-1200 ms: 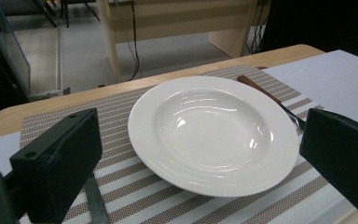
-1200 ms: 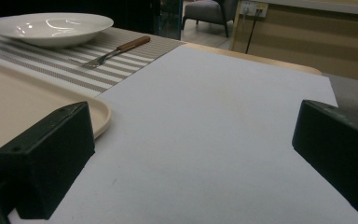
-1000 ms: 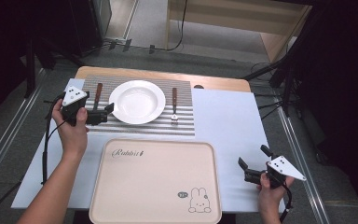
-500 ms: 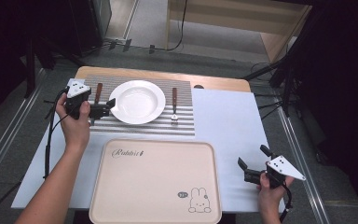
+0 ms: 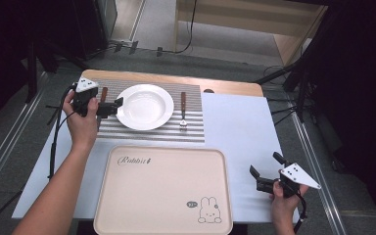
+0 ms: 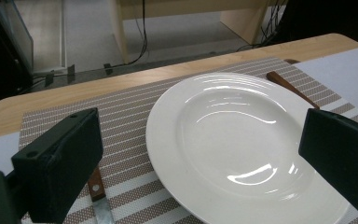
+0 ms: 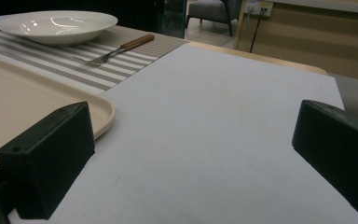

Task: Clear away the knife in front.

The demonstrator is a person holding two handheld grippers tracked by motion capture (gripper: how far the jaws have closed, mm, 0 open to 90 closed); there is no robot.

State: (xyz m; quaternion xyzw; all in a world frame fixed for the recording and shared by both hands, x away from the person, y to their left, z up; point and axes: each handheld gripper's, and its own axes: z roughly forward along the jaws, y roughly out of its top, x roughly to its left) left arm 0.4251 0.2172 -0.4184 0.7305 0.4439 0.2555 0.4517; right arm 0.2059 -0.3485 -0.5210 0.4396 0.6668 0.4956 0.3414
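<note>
1. My left gripper (image 5: 111, 107) hovers with jaws spread wide at the left rim of the one round white ceramic plate (image 5: 145, 106), gripping nothing.
2. My right gripper (image 5: 262, 177) is also spread and empty, well apart from the plate, over the pale blue sheet (image 5: 235, 127).
3. I count one wooden-handled knife (image 5: 103, 95) left of the plate and one wooden-handled fork (image 5: 182, 110) right of it.
4. All three lie on one striped placemat (image 5: 152, 134).
5. One beige rectangular tray (image 5: 164, 191) with a rabbit print sits nearer me than the plate.
</note>
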